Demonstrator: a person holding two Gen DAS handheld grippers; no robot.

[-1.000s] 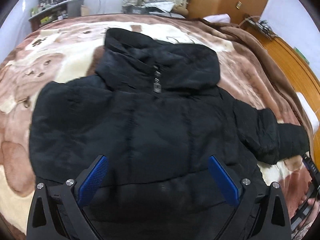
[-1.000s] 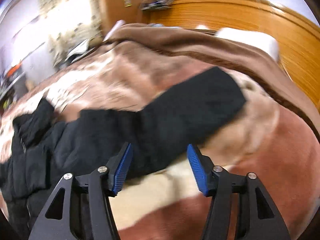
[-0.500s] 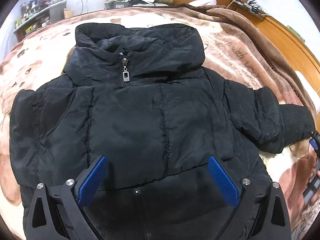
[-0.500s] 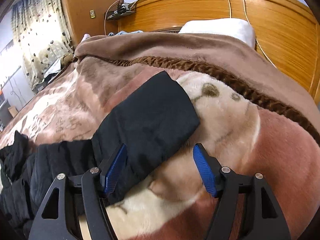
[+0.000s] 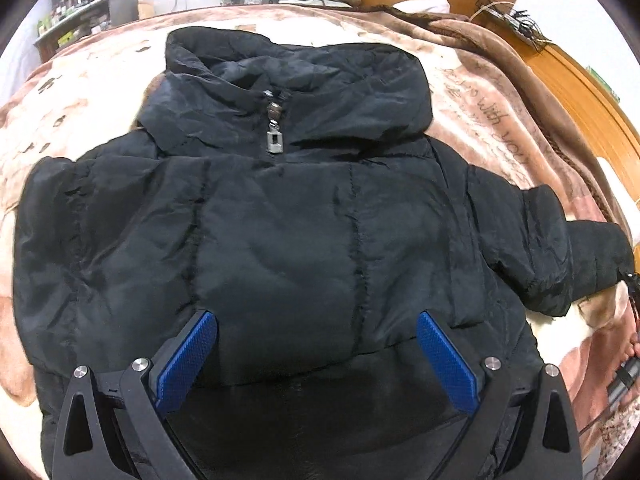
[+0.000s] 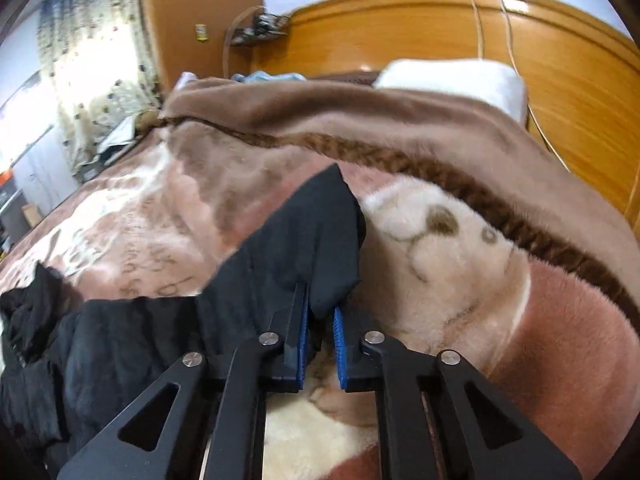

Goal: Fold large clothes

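Observation:
A black puffer jacket [image 5: 288, 216] lies front up on a bed, zipped, with its hood [image 5: 296, 76] at the far end. My left gripper [image 5: 316, 344] is open and hovers over the jacket's lower front, holding nothing. The jacket's right sleeve [image 5: 576, 256] stretches to the right. In the right wrist view my right gripper [image 6: 320, 320] is shut on the cuff of that sleeve [image 6: 304, 240], which is bunched and lifted off the blanket. The jacket's body [image 6: 100, 344] lies to the left there.
A brown and cream bear-print plush blanket [image 6: 440, 264] covers the bed. A wooden headboard [image 6: 520, 72] and a white pillow [image 6: 452, 80] are beyond the sleeve. A shelf with clutter [image 5: 80, 4] stands past the bed's far left side.
My right gripper has closed on the sleeve cuff, which was lying flat between open fingers. My left gripper has stayed open and moved a little closer over the jacket.

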